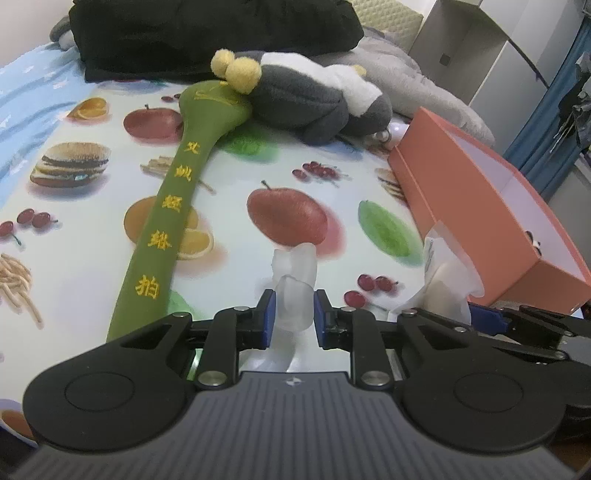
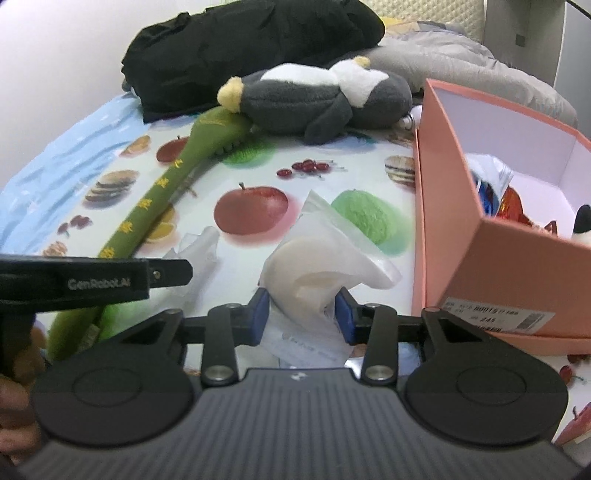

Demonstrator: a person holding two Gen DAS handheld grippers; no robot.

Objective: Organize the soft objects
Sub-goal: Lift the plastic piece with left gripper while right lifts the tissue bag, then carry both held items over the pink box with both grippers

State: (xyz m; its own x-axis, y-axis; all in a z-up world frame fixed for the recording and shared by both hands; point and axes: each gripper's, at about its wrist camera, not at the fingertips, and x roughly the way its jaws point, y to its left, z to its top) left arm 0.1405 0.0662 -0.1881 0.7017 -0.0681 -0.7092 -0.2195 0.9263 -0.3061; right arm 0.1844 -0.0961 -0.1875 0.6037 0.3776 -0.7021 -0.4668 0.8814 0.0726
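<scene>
A home bedroom: bed (image 1: 33, 92), plush penguin (image 1: 317, 99), black clothing (image 1: 207, 33).

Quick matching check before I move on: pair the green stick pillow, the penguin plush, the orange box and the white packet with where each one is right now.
Things:
1. green stick pillow
2. penguin plush
3. orange box
4. white packet

Places:
A. between the right tool's pads
B. open, at the right edge of the fruit-print sheet, with items inside
C. lying lengthwise across the left part of the sheet
D. at the far end of the sheet, resting against the stick pillow's head

Pairs: 1-C, 2-D, 3-B, 4-A
</scene>
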